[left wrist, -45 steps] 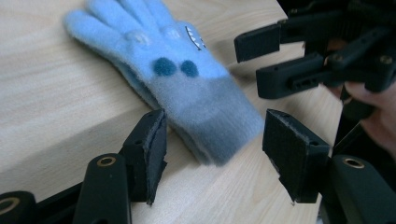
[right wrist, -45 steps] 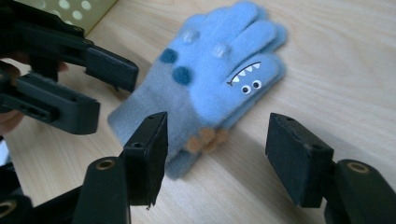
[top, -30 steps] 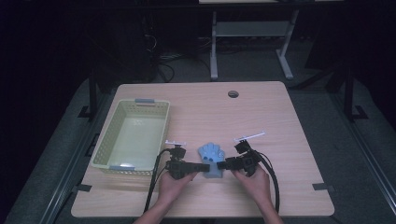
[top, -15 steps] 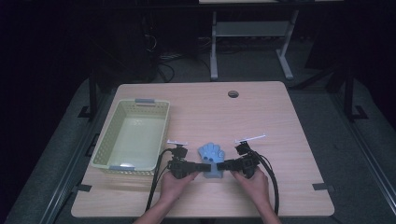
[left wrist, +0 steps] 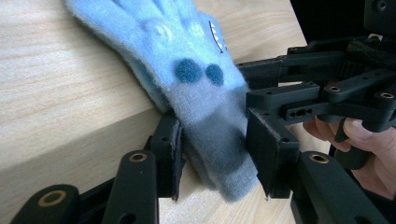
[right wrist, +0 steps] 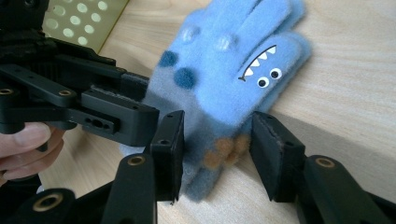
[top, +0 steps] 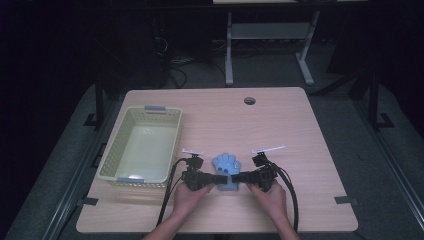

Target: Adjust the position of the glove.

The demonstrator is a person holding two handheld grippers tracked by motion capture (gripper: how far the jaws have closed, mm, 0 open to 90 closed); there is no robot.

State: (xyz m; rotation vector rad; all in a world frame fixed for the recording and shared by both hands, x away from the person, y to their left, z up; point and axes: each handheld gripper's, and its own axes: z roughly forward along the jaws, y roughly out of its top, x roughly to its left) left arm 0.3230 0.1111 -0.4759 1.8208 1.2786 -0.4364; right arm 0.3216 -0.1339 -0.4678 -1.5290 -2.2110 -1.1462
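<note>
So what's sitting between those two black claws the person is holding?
A fuzzy blue monster glove lies flat on the table in the high view, its cuff between the left gripper and right gripper, which have just been closing.

Glove (top: 226,171) on the table (top: 300,130) between both grippers, basket (top: 117,160) to its left

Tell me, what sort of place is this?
Probably a lab or workshop set up for recording handling work: a lone wooden table in a dark room, cables on the floor behind, and a person working a glove with two handheld grippers beside a basket.
</note>
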